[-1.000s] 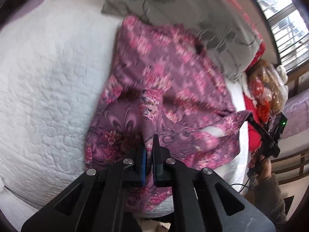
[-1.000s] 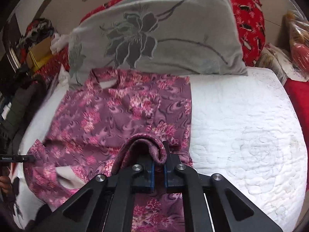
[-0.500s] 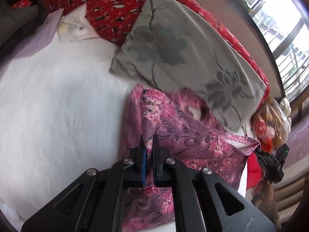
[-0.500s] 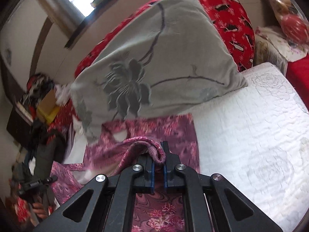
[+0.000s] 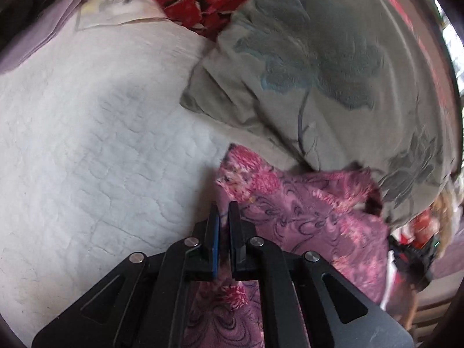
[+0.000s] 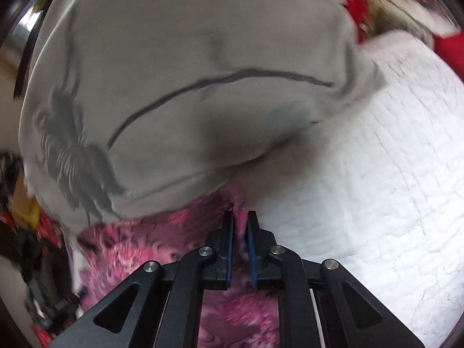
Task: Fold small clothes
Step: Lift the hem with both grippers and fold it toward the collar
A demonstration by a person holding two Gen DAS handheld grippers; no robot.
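Note:
A pink and purple floral garment (image 5: 307, 217) lies folded over on a white quilted bed (image 5: 87, 159), its far edge against a grey pillow. My left gripper (image 5: 224, 208) is shut on the garment's left edge, low over the bed. In the right wrist view the same garment (image 6: 162, 240) is blurred. My right gripper (image 6: 239, 217) is shut on its right corner, close under the pillow.
A grey pillow with a flower print (image 5: 333, 72) leans at the head of the bed and fills the right wrist view (image 6: 188, 87). Red patterned bedding (image 5: 200, 3) lies behind it. The other gripper (image 5: 411, 255) shows at the right.
Both grippers carried the garment's near edge forward toward the pillow, folding it over itself. The views now sit low and close to the pillow.

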